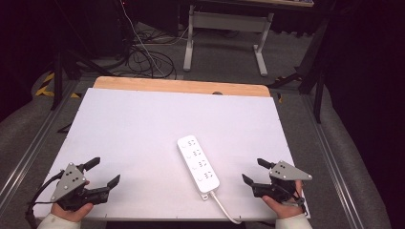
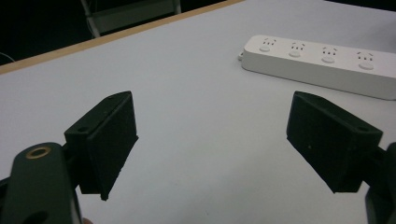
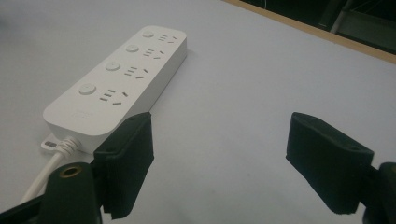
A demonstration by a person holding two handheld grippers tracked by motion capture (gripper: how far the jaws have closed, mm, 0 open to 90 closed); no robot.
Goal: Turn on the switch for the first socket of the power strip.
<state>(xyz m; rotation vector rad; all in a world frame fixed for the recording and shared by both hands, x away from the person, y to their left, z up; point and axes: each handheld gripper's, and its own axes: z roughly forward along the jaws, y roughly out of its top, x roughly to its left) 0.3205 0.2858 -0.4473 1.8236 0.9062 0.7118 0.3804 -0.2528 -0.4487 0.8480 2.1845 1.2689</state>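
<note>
A white power strip with several sockets and round buttons lies on the white table top, right of centre, its white cord running off the near edge. My left gripper rests at the near left, open, nothing between its jaws. My right gripper sits at the near right, just right of the strip, also open and empty. In the left gripper view the power strip lies beyond my left gripper. In the right gripper view the power strip lies ahead and to the left of my right gripper.
The white board lies on a wooden table whose far edge shows bare. Beyond it stand a desk frame and loose cables on the floor. Metal rails run along both sides of the table.
</note>
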